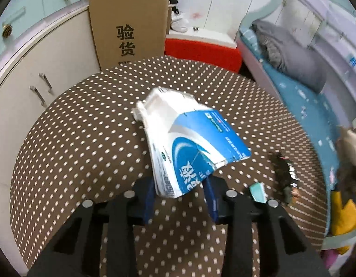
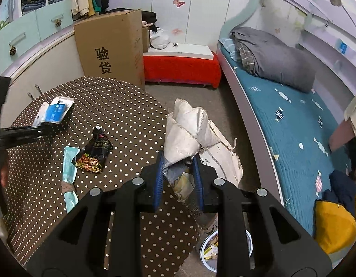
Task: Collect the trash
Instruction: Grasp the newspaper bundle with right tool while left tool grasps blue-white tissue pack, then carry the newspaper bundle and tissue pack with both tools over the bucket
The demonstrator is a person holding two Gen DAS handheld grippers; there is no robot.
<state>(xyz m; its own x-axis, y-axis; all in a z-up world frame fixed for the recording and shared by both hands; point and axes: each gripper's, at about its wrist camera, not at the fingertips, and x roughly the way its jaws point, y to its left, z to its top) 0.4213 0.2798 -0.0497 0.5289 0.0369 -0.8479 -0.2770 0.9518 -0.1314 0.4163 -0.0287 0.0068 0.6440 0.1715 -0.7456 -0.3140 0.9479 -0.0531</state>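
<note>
Left gripper (image 1: 181, 192): jaws narrowed on the lower edge of a blue-and-white packet (image 1: 189, 145), which rises tilted above the dotted table (image 1: 85, 138). Right gripper (image 2: 179, 180): jaws clamped narrow on the rim of a white woven sack (image 2: 189, 129), which hangs just off the table's edge, on the side facing the bed (image 2: 293, 127). On the table, between packet and sack: a dark snack wrapper (image 2: 95, 150) with a pale green sachet (image 2: 69, 161) just beside it. Beyond the table's far edge: a cardboard box (image 2: 113, 46).
</note>
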